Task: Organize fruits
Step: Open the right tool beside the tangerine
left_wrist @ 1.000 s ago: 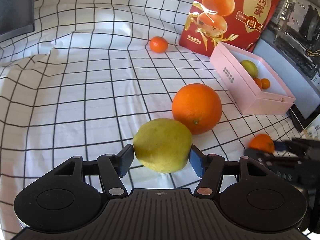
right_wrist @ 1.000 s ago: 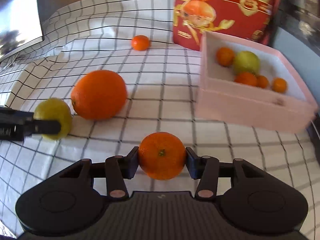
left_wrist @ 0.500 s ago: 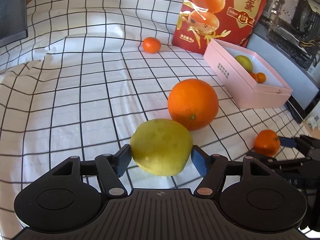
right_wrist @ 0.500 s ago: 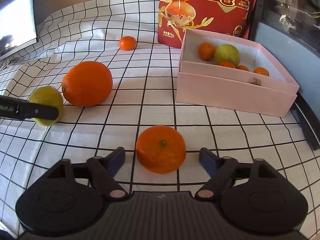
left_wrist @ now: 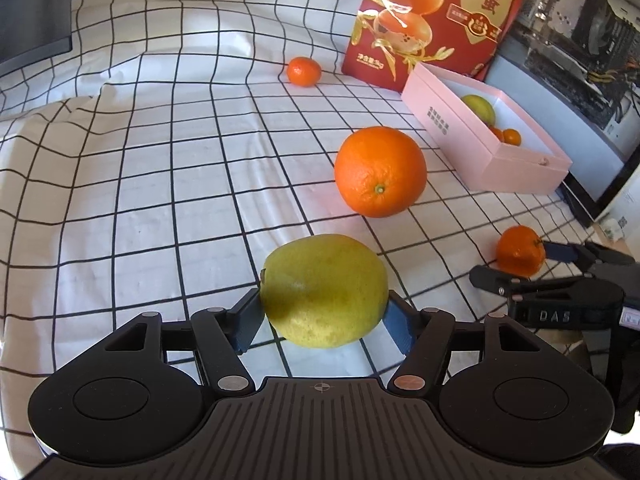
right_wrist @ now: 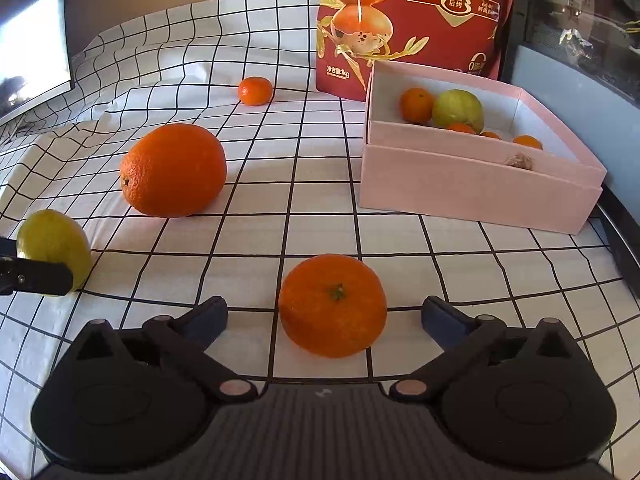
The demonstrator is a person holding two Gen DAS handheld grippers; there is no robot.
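Note:
My left gripper (left_wrist: pixel 324 320) is shut on a yellow-green lemon (left_wrist: pixel 324 290), held just above the checked cloth; the lemon also shows in the right wrist view (right_wrist: pixel 54 248). My right gripper (right_wrist: pixel 324 320) is open, its fingers apart on either side of a tangerine (right_wrist: pixel 333 305) that rests on the cloth untouched; the tangerine also shows in the left wrist view (left_wrist: pixel 520 250). A large orange (left_wrist: pixel 380 171) (right_wrist: pixel 173 170) lies in the middle. A small tangerine (left_wrist: pixel 304 71) (right_wrist: pixel 255 90) lies farther back. The pink box (right_wrist: pixel 472 184) (left_wrist: pixel 460 128) holds a lemon and several small oranges.
A red snack bag (right_wrist: pixel 408 20) (left_wrist: pixel 432 16) stands behind the box. A dark monitor (left_wrist: pixel 32 12) is at the far left, and electronics and a dark frame (left_wrist: pixel 592 60) are at the right. The checked cloth (left_wrist: pixel 160 160) is wrinkled at the left.
My right gripper has opened and let go of the tangerine, which now sits on the cloth. My left gripper still holds the lemon and has drawn back a little from the large orange.

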